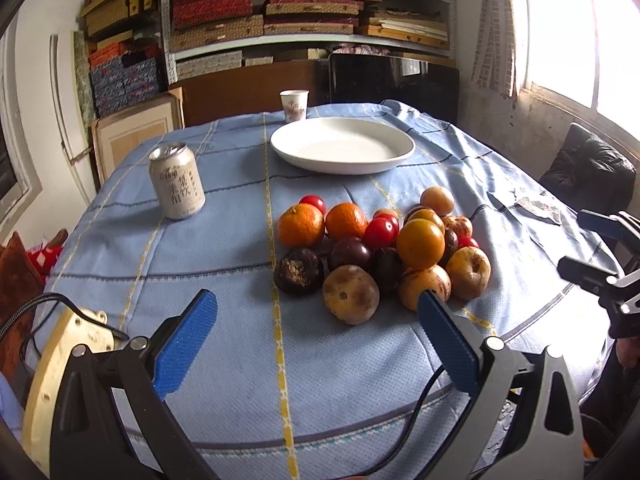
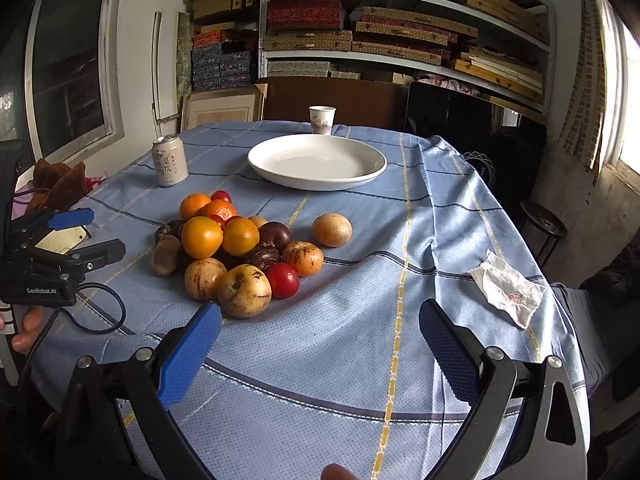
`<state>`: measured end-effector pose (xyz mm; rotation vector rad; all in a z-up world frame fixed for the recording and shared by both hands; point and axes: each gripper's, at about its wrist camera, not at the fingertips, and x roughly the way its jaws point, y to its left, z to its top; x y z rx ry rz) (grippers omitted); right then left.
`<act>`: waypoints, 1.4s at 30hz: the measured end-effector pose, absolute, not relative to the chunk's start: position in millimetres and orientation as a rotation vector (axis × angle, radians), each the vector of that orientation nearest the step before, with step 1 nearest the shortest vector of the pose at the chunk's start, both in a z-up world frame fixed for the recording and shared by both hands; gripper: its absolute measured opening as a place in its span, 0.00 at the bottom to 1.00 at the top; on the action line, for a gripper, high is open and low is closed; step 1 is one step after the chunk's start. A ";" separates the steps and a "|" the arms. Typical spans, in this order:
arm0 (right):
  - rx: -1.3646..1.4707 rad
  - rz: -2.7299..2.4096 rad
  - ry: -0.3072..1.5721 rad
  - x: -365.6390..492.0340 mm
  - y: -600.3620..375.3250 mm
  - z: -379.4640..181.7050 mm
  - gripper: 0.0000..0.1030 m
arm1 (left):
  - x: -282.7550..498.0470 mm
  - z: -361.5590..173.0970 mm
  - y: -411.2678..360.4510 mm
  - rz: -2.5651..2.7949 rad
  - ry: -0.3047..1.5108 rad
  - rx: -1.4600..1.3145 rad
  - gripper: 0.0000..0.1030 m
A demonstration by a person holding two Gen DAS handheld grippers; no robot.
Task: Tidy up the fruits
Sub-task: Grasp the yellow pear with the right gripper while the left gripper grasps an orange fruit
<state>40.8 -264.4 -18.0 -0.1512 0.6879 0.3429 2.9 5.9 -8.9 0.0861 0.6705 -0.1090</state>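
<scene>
A desk [image 1: 200, 248] draped in a blue checked cloth carries everything in play, and the white plate [image 2: 256, 162] at its far side sits bare, the likely destination for the fruit pile [image 1: 380, 252] heaped between it and the 2 claws. In the left wrist view the pile lies straight ahead and a little to the right of the left claw [image 1: 316, 312], whose blue pads stand wide apart and hold nothing; the right-hand pad almost overlaps a speckled yellow fruit [image 1: 425, 286] at the pile's near edge. In the right wrist view the same heap sits ahead and to the left of the right claw [image 2: 320, 320], also spread wide and empty, with a round yellow-brown fruit [image 2: 244, 291] just beyond its left pad. 1 tan fruit [image 2: 332, 230] rests apart from the heap, on the right claw's side and nearer the plate. Judged from these views, both claws are about equally near the pile, each facing its own flank, and the plate lies beyond the fruit along the same forward line. A drink can [image 1: 177, 181] stands to the left, a paper cup [image 1: 294, 105] behind the plate, and a crumpled tissue [image 2: 506, 286] lies at the desk's right edge.
</scene>
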 end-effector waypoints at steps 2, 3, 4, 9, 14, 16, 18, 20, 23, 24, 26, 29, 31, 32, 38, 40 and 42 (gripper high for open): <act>-0.141 0.373 0.707 46.8 -260.1 -21.7 0.97 | 8.5 -7.3 7.5 -0.140 0.659 0.092 0.96; -0.140 0.392 0.712 48.6 -257.1 -22.9 0.97 | 11.7 -7.1 8.1 -0.157 0.654 0.091 0.96; -0.145 0.409 0.714 50.1 -253.3 -24.3 0.97 | 14.4 -7.2 9.0 -0.168 0.650 0.093 0.96; -0.175 0.460 0.763 60.6 -228.6 -36.7 0.75 | 25.4 -14.0 13.6 -0.265 0.656 0.048 0.96; -0.205 0.480 0.806 70.8 -208.8 -47.3 0.68 | 28.3 -15.1 29.5 -0.362 0.644 -0.062 0.96; -0.218 0.485 0.806 72.9 -202.4 -48.2 0.68 | 27.9 -16.7 31.5 -0.383 0.646 -0.074 0.96; -0.231 0.479 0.808 75.8 -197.3 -49.5 0.67 | 28.7 -18.4 30.3 -0.385 0.655 -0.074 0.96; -0.247 0.472 0.820 80.0 -193.3 -51.5 0.63 | 29.7 -19.2 30.5 -0.386 0.663 -0.080 0.96; -0.246 0.480 0.848 87.0 -189.6 -56.4 0.57 | 27.7 -19.7 31.8 -0.386 0.667 -0.088 0.96; -0.243 0.480 0.849 88.3 -189.8 -56.7 0.56 | 28.2 -20.1 32.0 -0.386 0.670 -0.088 0.96; -0.243 0.475 0.844 89.2 -190.4 -56.0 0.53 | 30.0 -21.2 32.8 -0.383 0.680 -0.091 0.96; -0.227 0.502 0.842 88.2 -194.0 -56.2 0.44 | 32.1 -22.7 35.2 -0.387 0.694 -0.103 0.96; -0.217 0.507 0.843 86.8 -198.5 -55.4 0.44 | 33.6 -23.2 37.8 -0.397 0.704 -0.119 0.96; -0.207 0.511 0.842 85.5 -201.3 -54.7 0.44 | 34.4 -23.4 38.8 -0.402 0.710 -0.127 0.96; -0.085 0.549 0.838 76.0 -226.4 -50.3 0.44 | 43.1 -9.3 22.4 -0.423 0.693 -0.045 0.94; -0.070 0.547 0.830 74.3 -230.8 -50.6 0.44 | 49.7 -1.6 7.8 -0.467 0.685 0.002 0.79; -0.070 0.540 0.827 72.9 -232.8 -51.7 0.44 | 61.2 1.5 -10.5 -0.521 0.701 0.045 0.67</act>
